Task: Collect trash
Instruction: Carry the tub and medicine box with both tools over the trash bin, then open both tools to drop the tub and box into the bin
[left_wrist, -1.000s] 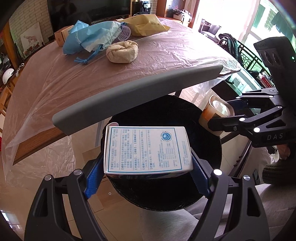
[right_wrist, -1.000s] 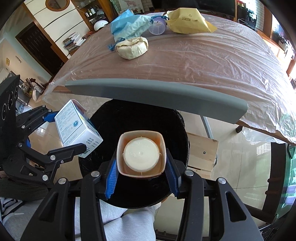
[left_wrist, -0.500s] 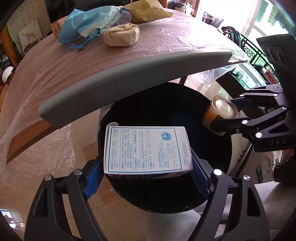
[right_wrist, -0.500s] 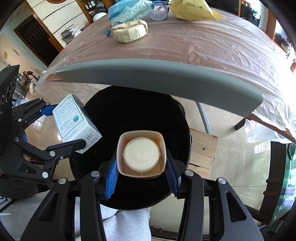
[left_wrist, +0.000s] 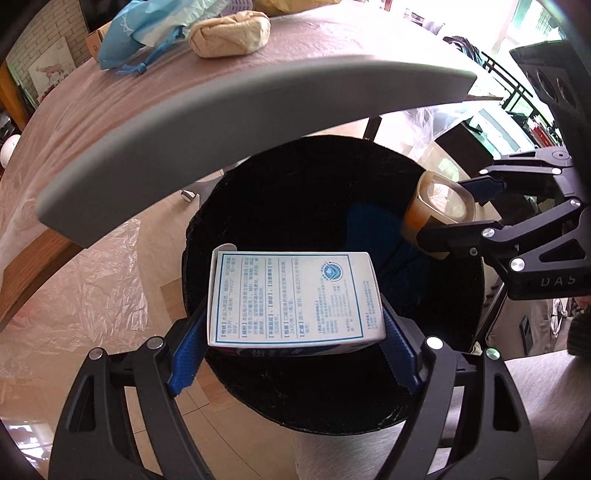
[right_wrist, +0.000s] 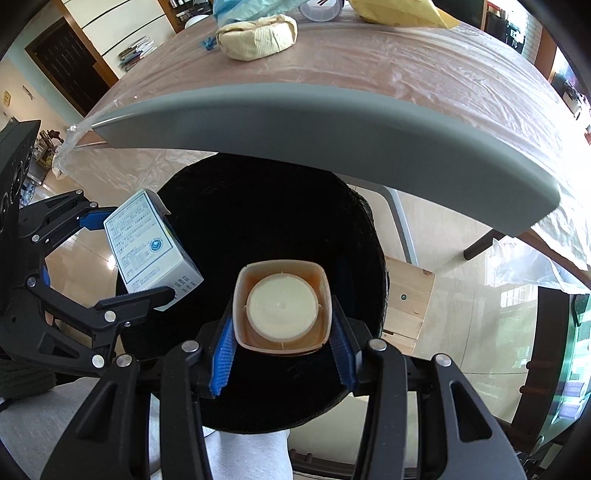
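Observation:
My left gripper (left_wrist: 295, 328) is shut on a white printed carton (left_wrist: 295, 299) and holds it over the open mouth of a black-lined trash bin (left_wrist: 288, 177). My right gripper (right_wrist: 282, 341) is shut on a tan plastic cup with a cream lid (right_wrist: 282, 306), also held over the bin (right_wrist: 258, 192). The grey bin lid (left_wrist: 240, 122) stands raised behind the mouth. The carton shows at the left of the right wrist view (right_wrist: 147, 243), the cup at the right of the left wrist view (left_wrist: 436, 218).
A table under clear plastic sheet (left_wrist: 92, 122) lies beyond the lid. On it are a beige wrapped bundle (left_wrist: 229, 33), a blue drawstring bag (left_wrist: 147, 29) and a yellow envelope (right_wrist: 399, 11). A wooden stool (right_wrist: 406, 299) stands right of the bin.
Both grippers have moved lower and closer over the bin mouth, still holding the carton and the cup. The lid and table now sit higher in both views.

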